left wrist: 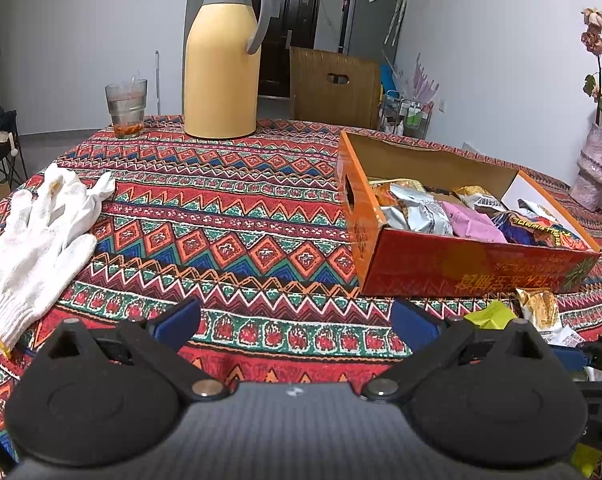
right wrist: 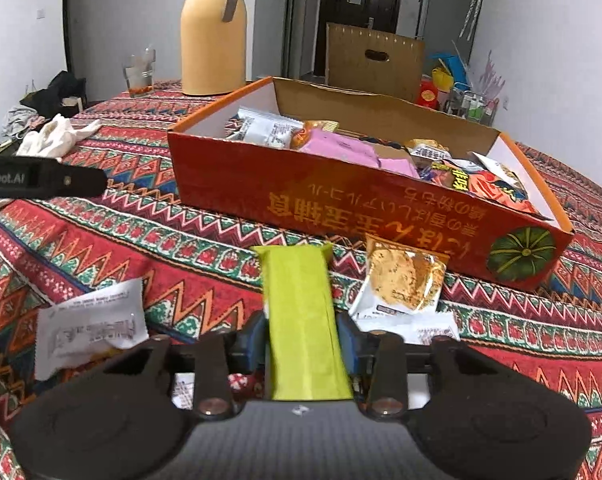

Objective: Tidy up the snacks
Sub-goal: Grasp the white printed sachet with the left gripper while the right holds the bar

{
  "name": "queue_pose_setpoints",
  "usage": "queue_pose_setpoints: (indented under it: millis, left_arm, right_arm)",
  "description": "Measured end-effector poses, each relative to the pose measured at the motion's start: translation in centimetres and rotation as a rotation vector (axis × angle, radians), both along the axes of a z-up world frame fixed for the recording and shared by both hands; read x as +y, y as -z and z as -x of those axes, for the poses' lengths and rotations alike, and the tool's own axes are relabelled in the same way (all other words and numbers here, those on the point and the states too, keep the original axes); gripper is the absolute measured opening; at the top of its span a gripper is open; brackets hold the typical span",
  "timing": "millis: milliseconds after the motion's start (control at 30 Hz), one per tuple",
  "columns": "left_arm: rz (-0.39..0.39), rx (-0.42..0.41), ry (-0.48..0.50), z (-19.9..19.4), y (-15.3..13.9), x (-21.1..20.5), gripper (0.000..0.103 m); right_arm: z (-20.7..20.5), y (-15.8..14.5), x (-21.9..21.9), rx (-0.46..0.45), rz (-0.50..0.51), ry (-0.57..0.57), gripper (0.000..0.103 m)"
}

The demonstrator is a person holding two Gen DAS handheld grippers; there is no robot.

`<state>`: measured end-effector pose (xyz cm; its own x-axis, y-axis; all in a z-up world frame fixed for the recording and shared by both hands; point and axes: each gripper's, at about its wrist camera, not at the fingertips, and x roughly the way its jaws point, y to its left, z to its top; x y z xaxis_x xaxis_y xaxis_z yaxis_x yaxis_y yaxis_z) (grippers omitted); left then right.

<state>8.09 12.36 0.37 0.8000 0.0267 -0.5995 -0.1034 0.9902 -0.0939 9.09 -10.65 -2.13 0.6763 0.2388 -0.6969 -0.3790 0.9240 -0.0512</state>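
Between right hand-held gripper (right wrist: 301, 332) pads: green snack bar (right wrist: 301, 320).

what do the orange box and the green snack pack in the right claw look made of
Orange box: looks like printed cardboard with a slight sheen; plain brown inner walls, folded corners. Green snack pack: probably matte plastic film or coated paper, going by its crimped end and soft creases.

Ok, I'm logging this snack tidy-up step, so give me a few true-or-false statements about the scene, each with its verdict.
1. The right claw is shut on the green snack packet. True.
2. The left claw holds a glove. False: it is open and holds nothing; the white gloves lie on the tablecloth.
3. The orange box is empty. False: it already holds several packets.
4. A yellow thermos stands on the table. True.
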Motion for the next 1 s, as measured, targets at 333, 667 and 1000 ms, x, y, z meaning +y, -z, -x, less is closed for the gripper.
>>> queue_pose_setpoints:
  millis: [333, 667, 1000]
  left_arm:
    - [-0.036, 0.035, 0.014, 0.0, -0.3, -1.0, 0.103]
    - [-0.068, 0.062, 0.060, 1.3, -0.6, -2.8, 0.103]
    - [-0.107, 0.133, 0.173, 3.7, 1.1, -4.9, 0.103]
  right_arm:
    - [1.9, -2.8, -1.6, -0.109, -0.107, 0.036, 0.031]
    - [3.5, -4.7, -6.0, -0.193, -0.191, 0.125, 0.031]
    - [5.3, -3.8, -10.0, -0.207, -0.218, 0.188, 0.032]
